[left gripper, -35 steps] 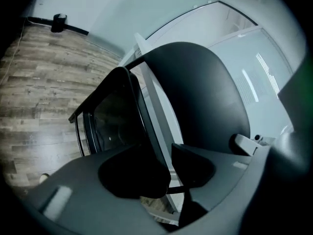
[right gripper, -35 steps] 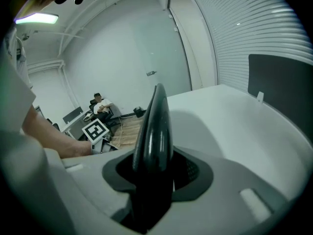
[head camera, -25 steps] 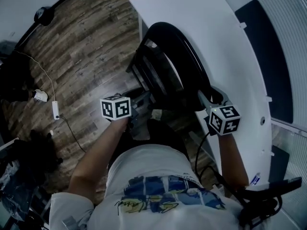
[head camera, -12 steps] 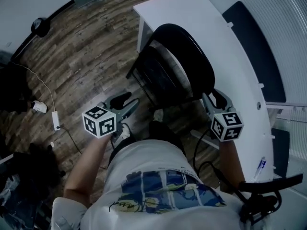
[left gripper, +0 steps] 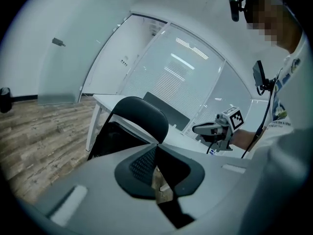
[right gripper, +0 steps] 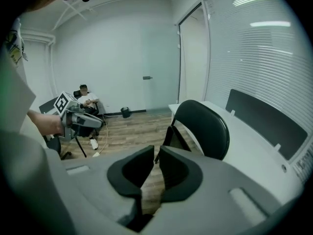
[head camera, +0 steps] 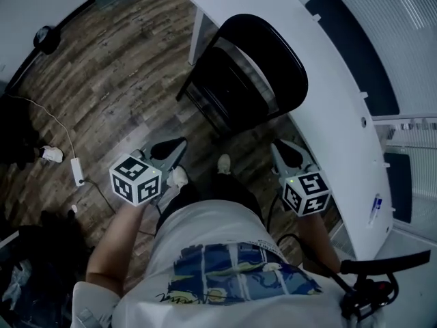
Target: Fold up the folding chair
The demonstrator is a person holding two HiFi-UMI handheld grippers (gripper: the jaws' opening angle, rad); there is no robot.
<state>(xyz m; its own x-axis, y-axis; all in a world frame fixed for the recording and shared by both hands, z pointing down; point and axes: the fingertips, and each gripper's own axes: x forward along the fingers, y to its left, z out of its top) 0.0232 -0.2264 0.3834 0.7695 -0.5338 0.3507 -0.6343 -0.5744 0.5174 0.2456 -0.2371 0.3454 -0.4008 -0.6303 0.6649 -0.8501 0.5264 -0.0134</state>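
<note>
The black folding chair [head camera: 266, 60] stands folded flat, leaning by the white table [head camera: 328, 67]; it also shows in the left gripper view [left gripper: 142, 116] and the right gripper view [right gripper: 205, 126]. My left gripper [head camera: 171, 149] hangs near my body, well short of the chair, its jaws [left gripper: 156, 148] shut with nothing in them after just closing. My right gripper [head camera: 287, 152] is also drawn back from the chair. Its jaws [right gripper: 156, 153] have just been closing and keep a narrow gap, with nothing between them.
A power strip [head camera: 77, 173] with a cable lies on the wood floor at the left, beside dark gear [head camera: 20, 135]. A seated person [right gripper: 85, 102] and a small bin [right gripper: 126, 112] are at the far wall. Glass walls with blinds stand behind the table.
Both grippers have drawn back from the chair toward my body and their jaws have closed. The chair now stands free by the table.
</note>
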